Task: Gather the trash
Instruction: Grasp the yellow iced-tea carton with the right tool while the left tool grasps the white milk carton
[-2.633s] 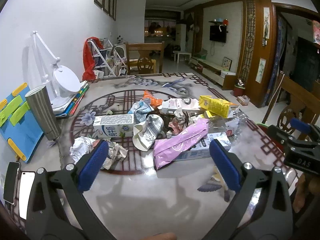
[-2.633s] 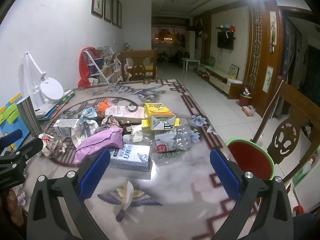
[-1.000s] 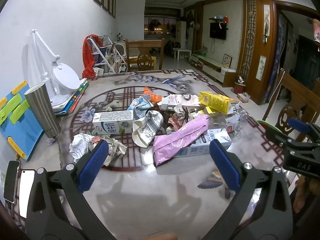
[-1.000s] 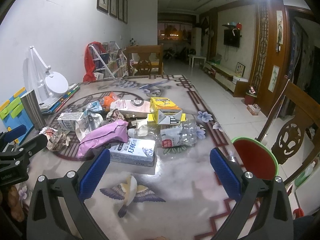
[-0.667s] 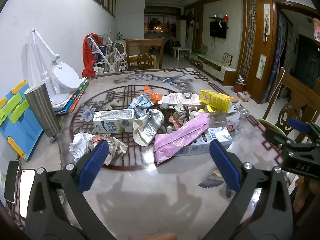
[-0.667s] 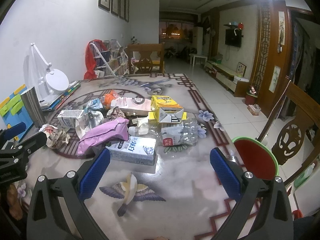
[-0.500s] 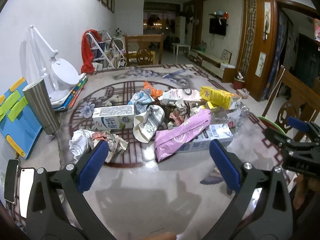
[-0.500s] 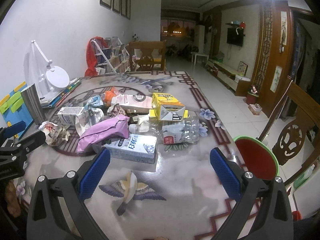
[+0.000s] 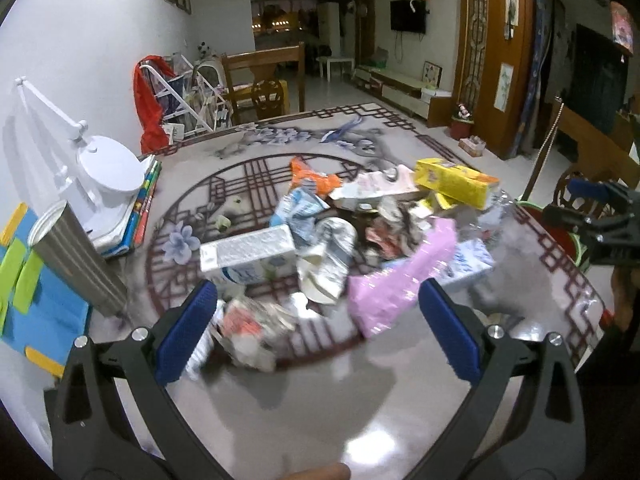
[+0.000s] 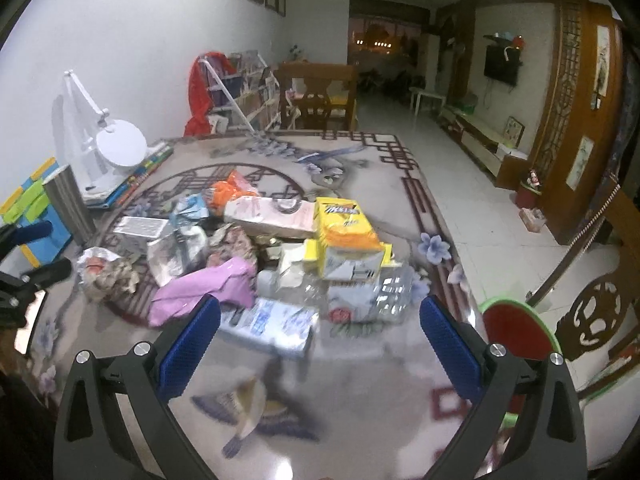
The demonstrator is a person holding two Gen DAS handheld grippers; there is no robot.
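Note:
A heap of trash lies mid-table: a pink bag (image 9: 396, 288) (image 10: 204, 290), a white milk carton (image 9: 246, 250), crumpled paper (image 9: 248, 328) (image 10: 106, 270), a yellow box (image 9: 456, 186) (image 10: 346, 236), a clear plastic bottle (image 10: 360, 292) and a flat blue-white carton (image 10: 272, 326). My left gripper (image 9: 318, 332) is open just above the crumpled paper, nothing between its fingers. My right gripper (image 10: 318, 344) is open over the flat carton, also holding nothing. A red bin with a green rim (image 10: 516, 334) stands past the table's right edge.
A steel cup (image 9: 74, 258), a white desk lamp (image 9: 102, 172) on books and a blue-green board (image 9: 24, 292) sit along the left side. A phone (image 10: 30, 320) lies at the near left. Wooden chairs (image 10: 596, 320) stand to the right and beyond the table's far end.
Both grippers have moved forward and down towards the trash pile, which now looks larger; the current frames are motion-blurred. Both stay open and nothing was taken hold of.

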